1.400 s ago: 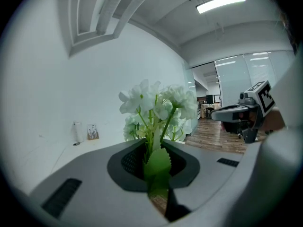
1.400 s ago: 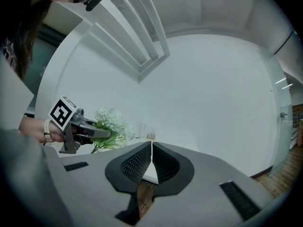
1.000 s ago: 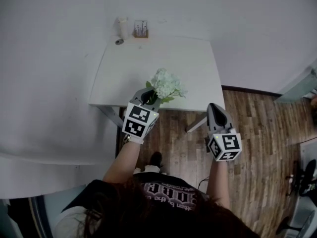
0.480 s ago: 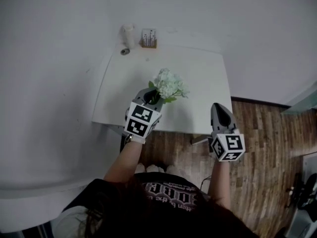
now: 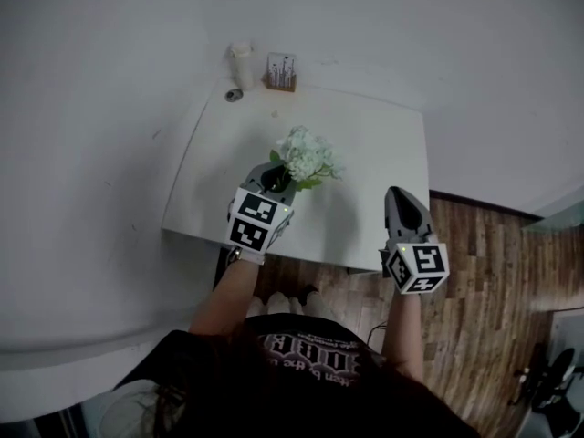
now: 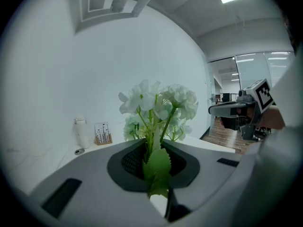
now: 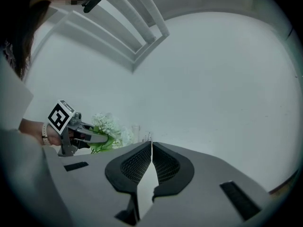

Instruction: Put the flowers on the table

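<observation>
The flowers (image 5: 308, 156) aren't down yet: the left gripper (image 5: 274, 179) clamps their stems and holds them above the table (image 5: 383, 144), while the right gripper (image 5: 401, 197) hangs closed and empty.

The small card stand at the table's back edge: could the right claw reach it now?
Probably yes: the right claw is shut and empty, bare table lies between it and the stand, and the flowers in the left claw sit off to one side.
</observation>
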`<state>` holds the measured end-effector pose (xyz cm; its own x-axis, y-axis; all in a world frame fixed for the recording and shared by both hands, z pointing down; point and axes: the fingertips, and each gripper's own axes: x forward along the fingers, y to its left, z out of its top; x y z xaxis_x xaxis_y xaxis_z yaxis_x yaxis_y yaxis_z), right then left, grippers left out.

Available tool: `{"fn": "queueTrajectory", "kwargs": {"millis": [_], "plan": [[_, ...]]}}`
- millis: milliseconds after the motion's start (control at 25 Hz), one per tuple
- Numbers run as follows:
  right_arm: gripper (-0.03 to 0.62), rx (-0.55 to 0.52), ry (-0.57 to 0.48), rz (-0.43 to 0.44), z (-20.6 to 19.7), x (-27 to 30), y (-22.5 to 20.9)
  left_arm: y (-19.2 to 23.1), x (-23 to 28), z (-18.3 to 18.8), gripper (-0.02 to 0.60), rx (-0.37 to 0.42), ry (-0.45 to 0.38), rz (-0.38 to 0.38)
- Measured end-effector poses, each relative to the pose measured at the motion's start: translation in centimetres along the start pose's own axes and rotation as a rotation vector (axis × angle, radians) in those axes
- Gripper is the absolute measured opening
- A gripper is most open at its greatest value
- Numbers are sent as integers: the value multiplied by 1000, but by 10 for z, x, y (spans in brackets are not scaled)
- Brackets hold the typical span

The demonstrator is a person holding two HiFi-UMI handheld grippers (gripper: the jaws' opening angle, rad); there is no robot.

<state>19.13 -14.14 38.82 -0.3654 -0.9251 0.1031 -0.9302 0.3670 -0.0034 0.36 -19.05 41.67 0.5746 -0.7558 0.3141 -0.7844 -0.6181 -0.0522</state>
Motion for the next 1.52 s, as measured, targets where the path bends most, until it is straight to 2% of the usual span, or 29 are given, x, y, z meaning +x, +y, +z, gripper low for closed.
{"fn": "queueTrajectory", "kwargs": {"millis": [280, 440, 720, 1240, 1520], "plan": [[32, 3, -21, 90, 9, 37, -20, 7, 31, 4, 41, -28, 20, 53], [32, 4, -13, 138, 3, 54, -23, 12, 37, 14, 41, -60, -16, 77], [32, -11, -23, 174, 17, 81, -30, 38, 52, 17, 41, -30, 4, 151], [32, -8, 18, 117, 8, 157, -58, 123, 116, 11, 41, -11, 61, 147], [31, 56, 33, 84, -3, 189, -73, 176, 154, 4, 41, -30, 74, 147]]}}
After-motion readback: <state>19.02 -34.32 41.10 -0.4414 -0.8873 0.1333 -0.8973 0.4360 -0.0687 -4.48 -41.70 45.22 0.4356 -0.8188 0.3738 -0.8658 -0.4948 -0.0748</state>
